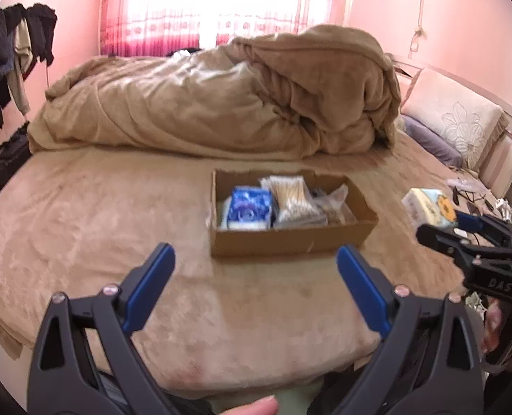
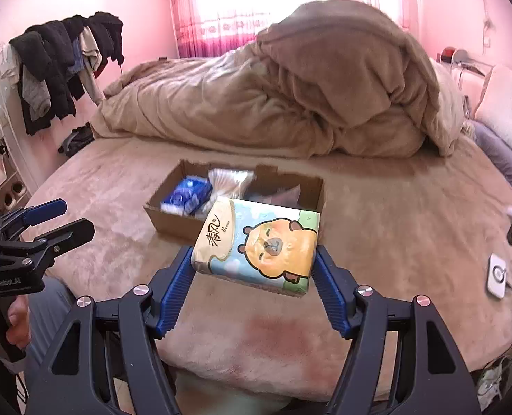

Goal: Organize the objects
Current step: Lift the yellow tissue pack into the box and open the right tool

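Note:
A low cardboard box [image 1: 290, 240] [image 2: 173, 223] sits on the bed. It holds a blue packet [image 1: 249, 204] [image 2: 186, 195], a bag of cotton swabs [image 1: 290, 195] [image 2: 228, 178] and other clear bags. My right gripper [image 2: 254, 259] is shut on a tissue pack with a cartoon bear [image 2: 259, 245] and holds it in the air in front of the box; the pack [image 1: 428, 205] and gripper [image 1: 463, 228] show right of the box in the left wrist view. My left gripper [image 1: 256, 259] is open and empty in front of the box; it shows at the left [image 2: 58, 221] in the right wrist view.
A heaped tan duvet [image 1: 238, 97] [image 2: 290, 93] lies behind the box. Pillows [image 1: 453, 121] line the right side. A white charger with cables [image 2: 497, 275] lies on the bed at right. Dark clothes [image 2: 65, 58] hang at the left wall.

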Tool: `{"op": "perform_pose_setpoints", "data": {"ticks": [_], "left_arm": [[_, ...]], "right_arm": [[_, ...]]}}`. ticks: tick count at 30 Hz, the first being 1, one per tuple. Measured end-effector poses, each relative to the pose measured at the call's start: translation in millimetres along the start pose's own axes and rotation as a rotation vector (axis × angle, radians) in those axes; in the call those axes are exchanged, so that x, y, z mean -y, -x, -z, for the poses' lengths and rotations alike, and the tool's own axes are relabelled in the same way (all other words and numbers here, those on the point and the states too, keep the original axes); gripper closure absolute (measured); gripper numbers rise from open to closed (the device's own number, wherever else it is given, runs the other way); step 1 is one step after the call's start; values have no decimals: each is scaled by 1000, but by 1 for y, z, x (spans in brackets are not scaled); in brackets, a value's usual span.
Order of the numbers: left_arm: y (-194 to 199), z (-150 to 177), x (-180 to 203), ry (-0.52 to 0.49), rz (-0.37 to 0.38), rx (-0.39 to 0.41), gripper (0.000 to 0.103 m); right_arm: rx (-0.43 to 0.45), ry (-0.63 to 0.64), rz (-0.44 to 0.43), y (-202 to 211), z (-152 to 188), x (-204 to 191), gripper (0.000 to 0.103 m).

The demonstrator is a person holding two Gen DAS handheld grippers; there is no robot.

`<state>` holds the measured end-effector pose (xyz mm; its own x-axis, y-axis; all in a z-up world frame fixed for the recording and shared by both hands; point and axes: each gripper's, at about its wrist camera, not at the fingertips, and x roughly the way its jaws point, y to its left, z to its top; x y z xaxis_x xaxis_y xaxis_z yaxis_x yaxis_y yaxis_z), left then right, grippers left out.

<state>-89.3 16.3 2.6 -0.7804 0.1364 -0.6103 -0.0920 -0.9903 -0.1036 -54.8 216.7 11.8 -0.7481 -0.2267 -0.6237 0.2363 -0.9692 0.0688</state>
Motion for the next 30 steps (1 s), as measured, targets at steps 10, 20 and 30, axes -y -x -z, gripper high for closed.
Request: {"op": "perform_pose_setpoints", "data": {"ticks": [10,20,30], "left_arm": [[-1,-48,3,-32,7,76,7],[-58,-75,-9,-37,20,62,7],[-138,-65,-34,-15,17,-26,7]], "right_arm": [[77,29,-5,10,-46,8,32],[65,40,-23,-34,-74,14,32],[-41,10,-12,-121,-75,38,32]]}}
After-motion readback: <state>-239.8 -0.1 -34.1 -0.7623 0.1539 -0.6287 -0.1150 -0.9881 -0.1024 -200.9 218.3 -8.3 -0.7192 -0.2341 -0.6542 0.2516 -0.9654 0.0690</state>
